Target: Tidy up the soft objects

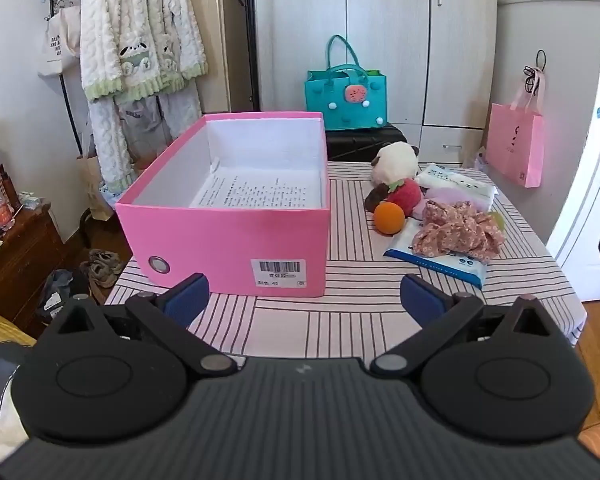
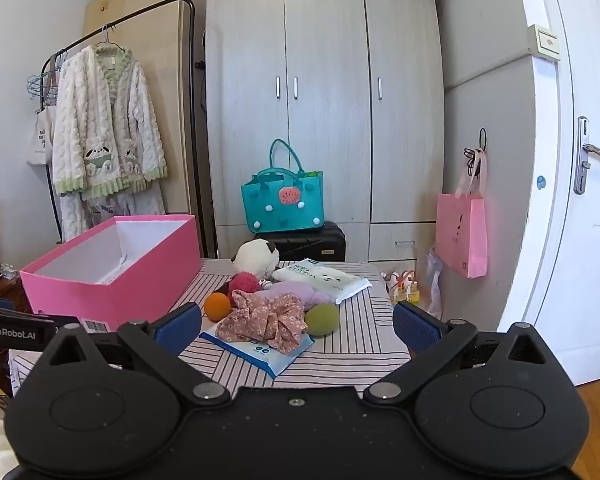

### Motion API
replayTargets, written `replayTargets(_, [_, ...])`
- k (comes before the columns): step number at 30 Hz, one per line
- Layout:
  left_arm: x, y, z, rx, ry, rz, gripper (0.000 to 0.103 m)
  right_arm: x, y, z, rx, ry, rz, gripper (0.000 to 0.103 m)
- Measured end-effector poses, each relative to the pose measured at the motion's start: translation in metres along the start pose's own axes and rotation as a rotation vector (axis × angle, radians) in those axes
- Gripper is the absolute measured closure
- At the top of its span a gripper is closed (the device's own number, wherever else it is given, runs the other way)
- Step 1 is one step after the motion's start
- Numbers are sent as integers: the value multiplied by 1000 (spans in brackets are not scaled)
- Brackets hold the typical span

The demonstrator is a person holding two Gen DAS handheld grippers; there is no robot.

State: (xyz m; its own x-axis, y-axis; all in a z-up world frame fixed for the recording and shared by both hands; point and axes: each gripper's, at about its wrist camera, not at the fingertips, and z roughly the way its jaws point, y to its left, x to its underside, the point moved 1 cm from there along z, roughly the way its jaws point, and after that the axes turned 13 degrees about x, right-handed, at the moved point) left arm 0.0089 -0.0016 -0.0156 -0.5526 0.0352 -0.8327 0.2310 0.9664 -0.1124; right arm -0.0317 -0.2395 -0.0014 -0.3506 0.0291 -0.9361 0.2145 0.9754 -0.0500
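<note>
**Both grippers wide open, soft things heaped by the table's right edge**

The left gripper (image 1: 304, 300) hangs above the table's near edge with its jaws spread wide and nothing between them. The right gripper (image 2: 298, 326) is spread just as wide and grips nothing either.

A pink box (image 1: 236, 216), lid off, stands on the striped table (image 1: 340, 320) toward its left edge. Its long axis runs from the near edge toward the far edge, the barcode end facing the left wrist camera (a printed sheet lies on the box floor).

The soft things sit in a cluster along the right half of the table, apart from the box. A panda plush (image 1: 394, 160) lies near the far edge, with a red plush strawberry (image 1: 406, 196) against it. An orange ball (image 1: 389, 218) touches the strawberry on its near side. A floral cloth (image 2: 266, 320) is crumpled on top of a blue wipes pack (image 2: 260, 354), whose long axis runs slantwise toward the near right corner. A green ball (image 2: 322, 319) rests just beside the cloth, and a white tissue pack (image 2: 326, 280) lies behind it
</note>
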Motion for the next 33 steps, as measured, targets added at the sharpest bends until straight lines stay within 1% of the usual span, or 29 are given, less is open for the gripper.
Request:
replayTargets(4, [-2,-5,-2,20,-2,9,1,1,-2,3,5,10,-2,0])
replayTargets(9, [-6,-13,2,10,20,40,0,0,-6,10,16,-3,-10,0])
replayTargets(14, [-9,-11,9,-4,22,28,0,1,-12,22,29,10,-21,0])
replayTargets(22, [-9,-6,21,-29,54,12,0,0,-16,32,30,21,-19,0])
replayTargets(26, [-9,-3,27,-25,79,0,0,2,-13,35,32,10,-35,0])
replayTargets(30, [-10,-3,25,-27,74,8,0,2,-6,35,51,-6,-74,0])
replayTargets(33, [-11,-3,23,-25,68,9,0,0,-5,32,37,-11,-71,0])
